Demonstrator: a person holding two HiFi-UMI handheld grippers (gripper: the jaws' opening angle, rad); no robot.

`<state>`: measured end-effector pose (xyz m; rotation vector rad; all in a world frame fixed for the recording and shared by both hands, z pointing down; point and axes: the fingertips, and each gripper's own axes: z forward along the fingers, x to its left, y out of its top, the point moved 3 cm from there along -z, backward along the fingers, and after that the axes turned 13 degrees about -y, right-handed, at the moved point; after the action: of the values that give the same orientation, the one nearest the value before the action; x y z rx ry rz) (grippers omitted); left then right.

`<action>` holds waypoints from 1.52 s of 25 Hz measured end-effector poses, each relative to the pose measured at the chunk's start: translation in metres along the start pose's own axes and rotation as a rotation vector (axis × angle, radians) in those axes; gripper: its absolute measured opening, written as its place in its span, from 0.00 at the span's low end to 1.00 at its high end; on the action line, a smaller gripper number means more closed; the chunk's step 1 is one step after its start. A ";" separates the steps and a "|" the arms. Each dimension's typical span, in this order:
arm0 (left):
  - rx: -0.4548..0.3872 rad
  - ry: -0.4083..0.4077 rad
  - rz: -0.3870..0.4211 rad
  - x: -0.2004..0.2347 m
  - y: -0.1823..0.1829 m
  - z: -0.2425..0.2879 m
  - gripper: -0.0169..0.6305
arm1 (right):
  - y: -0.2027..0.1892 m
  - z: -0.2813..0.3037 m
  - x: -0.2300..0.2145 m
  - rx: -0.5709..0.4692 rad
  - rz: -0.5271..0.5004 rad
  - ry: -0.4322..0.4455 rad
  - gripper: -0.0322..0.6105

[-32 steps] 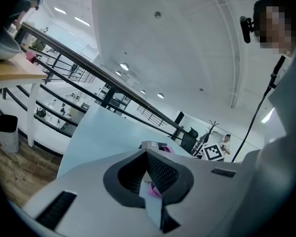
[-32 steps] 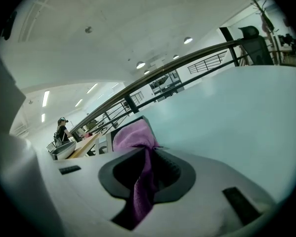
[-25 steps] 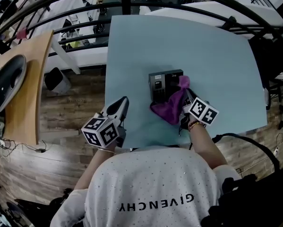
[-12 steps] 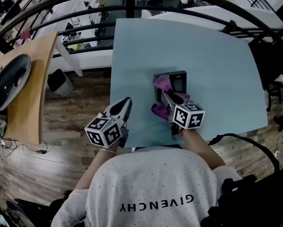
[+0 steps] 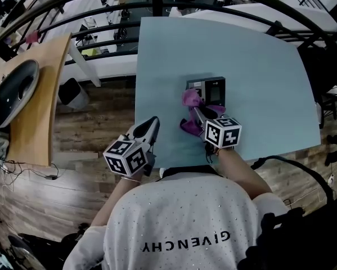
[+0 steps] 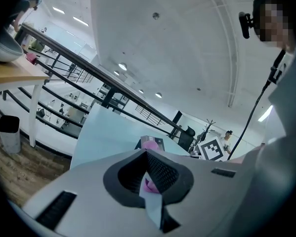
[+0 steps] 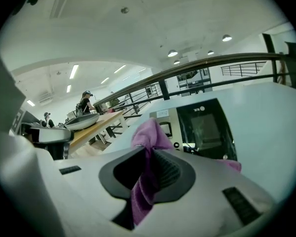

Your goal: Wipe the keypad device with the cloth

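Nearest, at the table's near edge: left gripper (image 5: pixel 147 129) hangs idle, jaws together with nothing between them, well apart from the work.

Right gripper (image 5: pixel 198 113): jaws clamped on the purple cloth (image 5: pixel 189 99). The cloth is bunched into a wad that stands up past the jaw tips, and a loose tail trails back toward the person.

Beyond it: keypad device (image 5: pixel 212 90) lies flat near the middle of the pale blue table (image 5: pixel 258 66), dark screen to the right, lighter button panel to the left. The wad sits on the left, panel side; the screen is uncovered.

Risks, as judged:
- Nothing steadies the device. A sideways or forward stroke could push it across the smooth table instead of wiping it.
- The wad gives only a small contact patch, so parts of the face could be missed.
- If the gripper tips lower, hard jaw ends rather than cloth could meet the screen.
- The trailing tail could catch a device edge and drag cloth out of the clamp.
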<state>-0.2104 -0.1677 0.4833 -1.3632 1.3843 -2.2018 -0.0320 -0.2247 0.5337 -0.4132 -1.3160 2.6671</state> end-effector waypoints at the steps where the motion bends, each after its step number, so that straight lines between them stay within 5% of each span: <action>1: -0.002 0.000 0.000 -0.001 0.000 -0.002 0.03 | 0.000 0.002 -0.001 0.005 -0.006 -0.001 0.12; 19: -0.040 0.055 -0.067 -0.016 -0.018 -0.014 0.03 | -0.003 -0.005 -0.041 0.045 -0.011 -0.033 0.12; 38: -0.077 0.112 -0.046 -0.069 -0.017 0.060 0.03 | 0.012 -0.016 -0.137 0.038 0.063 0.000 0.12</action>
<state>-0.1203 -0.1549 0.4640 -1.3277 1.5053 -2.3084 0.1030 -0.2535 0.5397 -0.4577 -1.2711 2.7386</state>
